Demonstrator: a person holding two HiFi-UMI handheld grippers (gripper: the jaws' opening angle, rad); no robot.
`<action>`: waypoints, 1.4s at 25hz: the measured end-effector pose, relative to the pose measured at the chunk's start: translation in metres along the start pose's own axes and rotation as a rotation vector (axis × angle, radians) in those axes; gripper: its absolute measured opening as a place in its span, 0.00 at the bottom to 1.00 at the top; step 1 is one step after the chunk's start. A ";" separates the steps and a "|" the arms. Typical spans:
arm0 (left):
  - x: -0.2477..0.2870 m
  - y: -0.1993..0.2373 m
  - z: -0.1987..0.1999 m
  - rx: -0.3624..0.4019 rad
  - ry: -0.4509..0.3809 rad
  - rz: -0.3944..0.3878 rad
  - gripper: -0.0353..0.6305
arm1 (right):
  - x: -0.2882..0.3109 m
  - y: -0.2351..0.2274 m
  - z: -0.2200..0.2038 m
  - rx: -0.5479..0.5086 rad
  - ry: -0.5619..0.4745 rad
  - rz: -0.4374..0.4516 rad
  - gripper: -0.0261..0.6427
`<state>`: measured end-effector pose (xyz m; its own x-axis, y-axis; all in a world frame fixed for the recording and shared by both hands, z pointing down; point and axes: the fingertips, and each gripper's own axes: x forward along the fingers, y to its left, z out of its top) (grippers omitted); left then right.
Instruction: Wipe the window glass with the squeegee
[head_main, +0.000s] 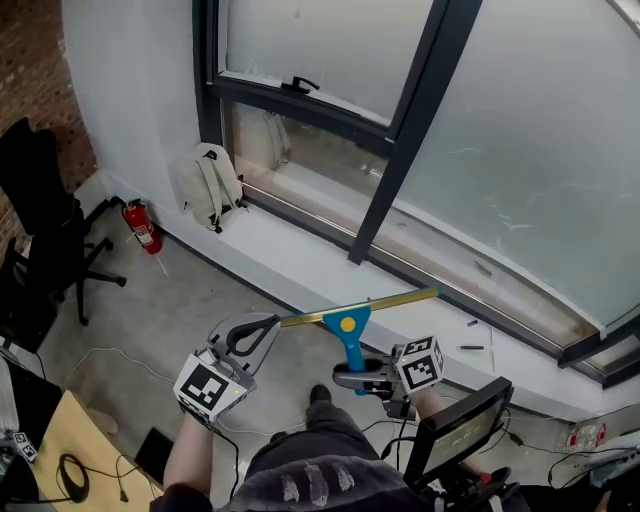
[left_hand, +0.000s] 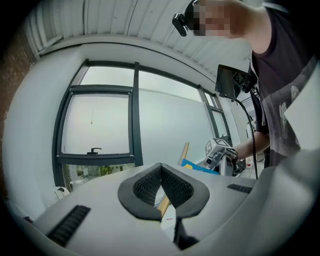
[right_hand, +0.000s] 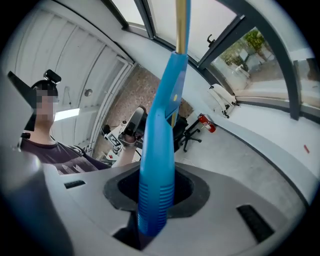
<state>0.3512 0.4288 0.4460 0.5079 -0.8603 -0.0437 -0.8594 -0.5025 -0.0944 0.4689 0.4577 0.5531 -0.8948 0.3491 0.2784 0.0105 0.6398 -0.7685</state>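
The squeegee has a blue handle (head_main: 350, 338) and a long brass blade bar (head_main: 395, 301), held level in front of the low window sill. My right gripper (head_main: 351, 378) is shut on the lower end of the blue handle (right_hand: 157, 165), which stands up between its jaws. My left gripper (head_main: 268, 325) is shut on the left end of the blade bar (left_hand: 164, 204), a brass strip showing just under the closed pads (left_hand: 145, 187). The window glass (head_main: 520, 150) lies ahead, its dark frame post (head_main: 400, 140) between two panes.
A pale backpack (head_main: 208, 183) leans on the wall under the window, and a red fire extinguisher (head_main: 143, 226) stands beside it. A black office chair (head_main: 45, 230) is at left. A wooden desk corner (head_main: 70, 450) and a small screen (head_main: 460, 430) sit close to the person.
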 end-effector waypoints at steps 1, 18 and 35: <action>0.006 0.009 -0.009 -0.015 0.015 0.007 0.06 | 0.000 -0.009 0.006 -0.013 0.018 -0.004 0.19; 0.184 0.142 -0.078 -0.098 0.227 0.138 0.06 | -0.041 -0.210 0.174 -0.138 0.182 -0.048 0.19; 0.211 0.309 -0.094 -0.095 0.107 -0.017 0.06 | 0.020 -0.254 0.337 -0.120 -0.018 -0.107 0.19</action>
<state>0.1869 0.0836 0.5010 0.5177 -0.8531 0.0644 -0.8549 -0.5188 0.0002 0.2979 0.0716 0.5603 -0.9013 0.2631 0.3441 -0.0330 0.7504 -0.6602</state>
